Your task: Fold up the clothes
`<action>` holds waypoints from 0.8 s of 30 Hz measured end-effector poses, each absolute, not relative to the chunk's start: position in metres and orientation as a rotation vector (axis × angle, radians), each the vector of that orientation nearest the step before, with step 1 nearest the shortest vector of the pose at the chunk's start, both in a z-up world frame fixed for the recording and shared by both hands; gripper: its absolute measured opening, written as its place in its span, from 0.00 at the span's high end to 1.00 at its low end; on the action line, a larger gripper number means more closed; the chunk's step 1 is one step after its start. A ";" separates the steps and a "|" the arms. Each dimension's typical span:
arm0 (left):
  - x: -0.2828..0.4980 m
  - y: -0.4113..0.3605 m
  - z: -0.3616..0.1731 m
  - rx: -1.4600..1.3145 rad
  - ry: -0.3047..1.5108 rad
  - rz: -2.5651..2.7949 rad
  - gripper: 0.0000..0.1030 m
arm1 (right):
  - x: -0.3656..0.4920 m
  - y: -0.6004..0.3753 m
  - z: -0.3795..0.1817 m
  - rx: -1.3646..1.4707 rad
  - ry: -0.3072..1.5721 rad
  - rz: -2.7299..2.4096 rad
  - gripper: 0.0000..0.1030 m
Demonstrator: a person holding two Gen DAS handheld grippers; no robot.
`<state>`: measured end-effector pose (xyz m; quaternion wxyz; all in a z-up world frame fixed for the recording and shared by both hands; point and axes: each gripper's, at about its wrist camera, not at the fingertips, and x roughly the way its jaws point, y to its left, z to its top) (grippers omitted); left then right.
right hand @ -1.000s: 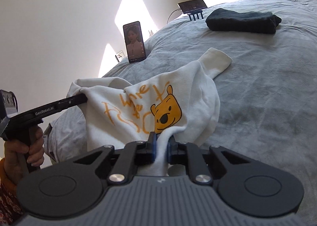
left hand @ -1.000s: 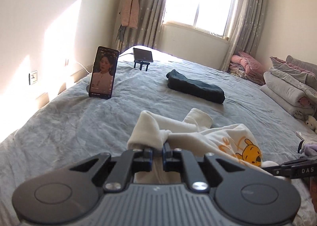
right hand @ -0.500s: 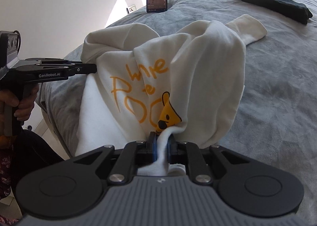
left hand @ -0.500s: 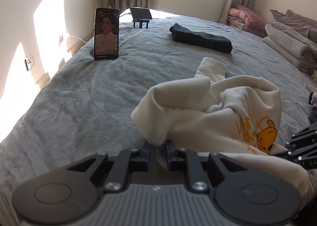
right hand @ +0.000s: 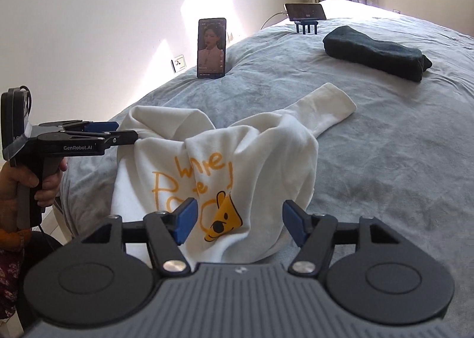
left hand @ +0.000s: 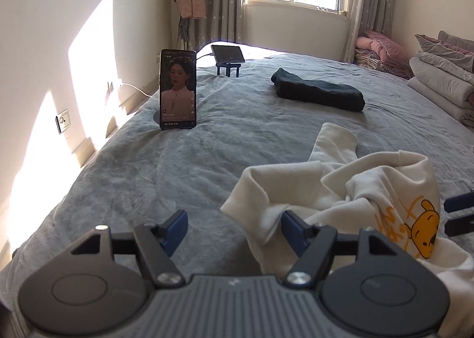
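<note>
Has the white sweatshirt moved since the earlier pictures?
Yes. The white sweatshirt was held up a second ago; now it has sunk onto the grey bed, still short of the standing phone.

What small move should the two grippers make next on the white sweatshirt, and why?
Probably regrip and spread it flat. Both jaws have just been opening: the left gripper and right gripper stand open, and the sweatshirt lies bunched on the bed, one sleeve sticking out, so no fold can start yet.
</note>
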<state>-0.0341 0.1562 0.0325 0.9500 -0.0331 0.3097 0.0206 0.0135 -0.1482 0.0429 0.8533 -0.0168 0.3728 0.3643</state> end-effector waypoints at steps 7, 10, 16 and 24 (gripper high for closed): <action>-0.007 0.160 0.027 -0.138 0.627 0.043 0.31 | 0.060 -0.139 0.048 0.071 0.735 0.650 0.35; 0.004 0.163 0.020 -0.163 0.646 0.047 0.32 | 0.081 -0.125 0.040 0.017 0.731 0.585 0.35; 0.022 0.166 0.007 -0.239 0.697 0.019 0.55 | 0.098 -0.106 0.015 -0.037 0.760 0.586 0.36; 0.033 0.140 0.006 -0.193 0.660 0.043 0.82 | 0.095 -0.100 -0.002 -0.078 0.710 0.517 0.78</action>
